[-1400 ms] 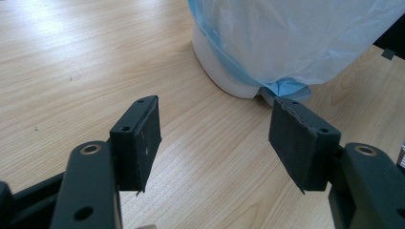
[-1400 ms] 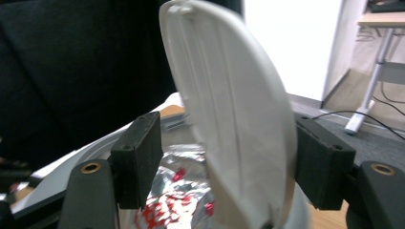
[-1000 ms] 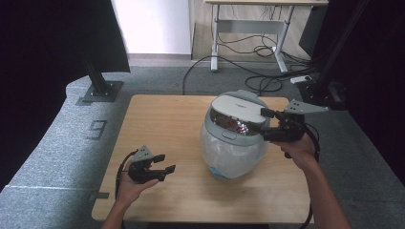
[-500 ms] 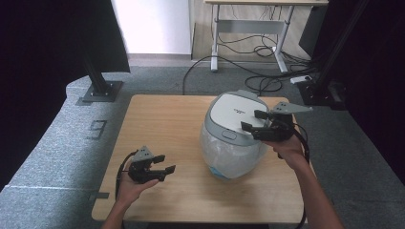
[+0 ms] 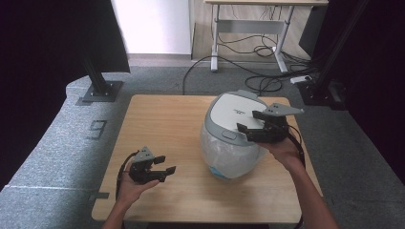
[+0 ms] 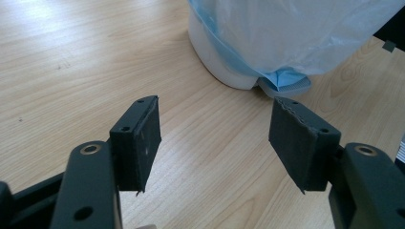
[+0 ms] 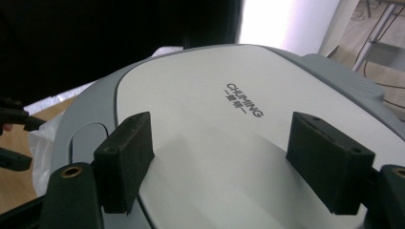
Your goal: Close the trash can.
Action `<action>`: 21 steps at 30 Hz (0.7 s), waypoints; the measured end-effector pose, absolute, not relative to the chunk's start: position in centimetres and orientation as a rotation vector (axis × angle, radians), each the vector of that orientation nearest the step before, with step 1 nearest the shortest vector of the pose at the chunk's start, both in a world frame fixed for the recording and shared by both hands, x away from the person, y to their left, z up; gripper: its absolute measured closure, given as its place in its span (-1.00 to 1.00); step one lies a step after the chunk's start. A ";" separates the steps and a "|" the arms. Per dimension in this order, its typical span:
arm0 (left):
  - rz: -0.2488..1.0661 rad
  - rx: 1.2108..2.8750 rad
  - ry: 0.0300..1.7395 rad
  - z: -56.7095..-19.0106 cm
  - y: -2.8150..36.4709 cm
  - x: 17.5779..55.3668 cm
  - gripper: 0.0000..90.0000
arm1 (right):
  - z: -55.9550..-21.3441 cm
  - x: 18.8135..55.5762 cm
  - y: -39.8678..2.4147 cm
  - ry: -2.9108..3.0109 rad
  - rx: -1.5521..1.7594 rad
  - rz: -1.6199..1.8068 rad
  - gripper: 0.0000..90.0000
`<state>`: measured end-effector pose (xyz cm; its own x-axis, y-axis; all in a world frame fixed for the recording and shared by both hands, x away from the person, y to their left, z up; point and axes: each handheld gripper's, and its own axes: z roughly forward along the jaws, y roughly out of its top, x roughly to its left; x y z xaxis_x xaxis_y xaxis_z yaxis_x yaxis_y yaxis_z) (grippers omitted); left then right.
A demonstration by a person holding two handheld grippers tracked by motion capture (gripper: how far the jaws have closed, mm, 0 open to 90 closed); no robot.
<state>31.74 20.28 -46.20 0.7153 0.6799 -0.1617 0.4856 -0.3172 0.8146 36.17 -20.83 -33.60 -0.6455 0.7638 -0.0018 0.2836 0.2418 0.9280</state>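
Lower left of the high view: my left gripper (image 5: 165,172) idles low over the table (image 5: 162,119), jaws apart, empty. Right of centre stands the rice cooker (image 5: 229,138), plastic-wrapped below, its lid (image 7: 229,143) apparently shut. My right gripper (image 5: 248,122) hovers over it, jaws wide, wrist level. Next, I judge: press down to confirm the latch.
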 end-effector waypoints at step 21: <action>0.276 1.967 0.943 -46.7 21.4 32.1 -0.22 | -41.1 29.7 -28.1 1.896 1.038 1.432 -0.51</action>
